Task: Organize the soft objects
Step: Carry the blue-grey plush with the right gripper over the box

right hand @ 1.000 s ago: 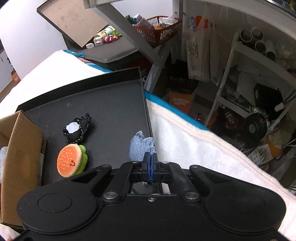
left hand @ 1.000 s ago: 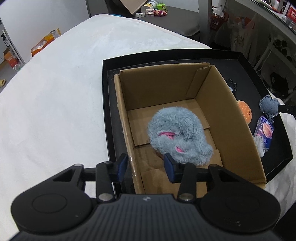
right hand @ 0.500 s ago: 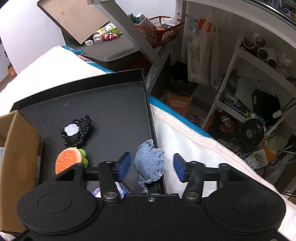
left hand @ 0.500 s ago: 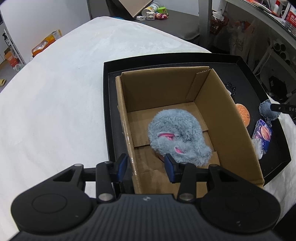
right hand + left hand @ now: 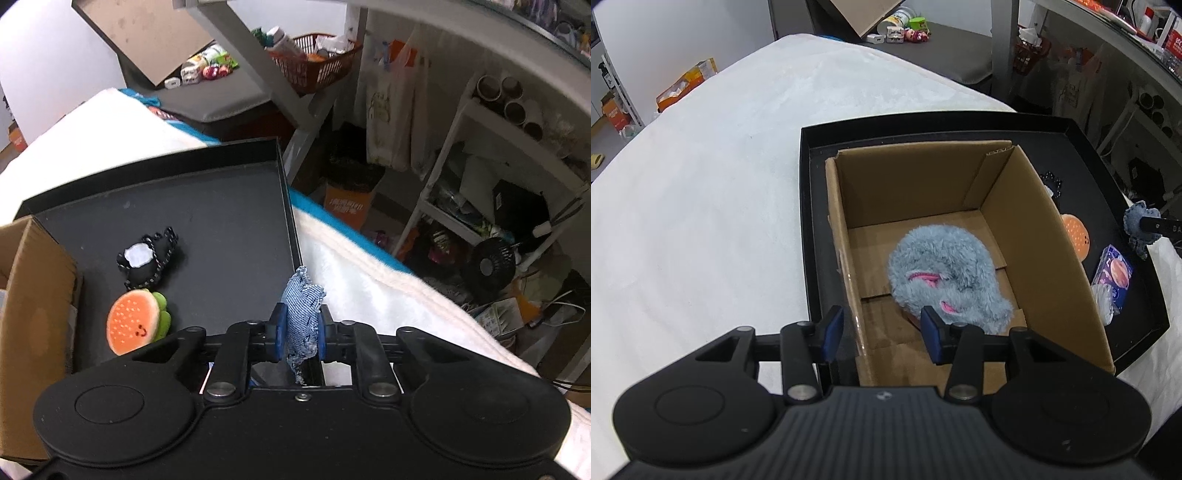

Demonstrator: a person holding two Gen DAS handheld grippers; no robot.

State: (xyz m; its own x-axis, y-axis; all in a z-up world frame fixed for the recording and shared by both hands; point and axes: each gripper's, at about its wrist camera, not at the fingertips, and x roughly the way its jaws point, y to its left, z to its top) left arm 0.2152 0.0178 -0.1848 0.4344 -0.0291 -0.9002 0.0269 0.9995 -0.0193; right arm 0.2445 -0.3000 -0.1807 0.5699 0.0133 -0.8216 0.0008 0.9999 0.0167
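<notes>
Closing on the frayed blue denim patch (image 5: 303,314), the right gripper (image 5: 299,332) now pinches it between its blue fingers (image 5: 276,329); half a second ago they stood spread around it. The patch sits at the right rim of the black tray (image 5: 236,192) (whether lifted clear, I cannot tell). Judgement: next stop is the open cardboard box (image 5: 1045,236), where the fluffy grey plush toy (image 5: 945,273) already lies. The left gripper (image 5: 882,334) hangs released at the box's near corner, holding nothing.

We read "DA" in white on the right gripper (image 5: 1156,226) at the left view's edge, rest cut off. Orange box (image 5: 346,206) on the floor has pale characters, too blurred. Red-white box (image 5: 1174,38) on the shelf: print unreadable.
</notes>
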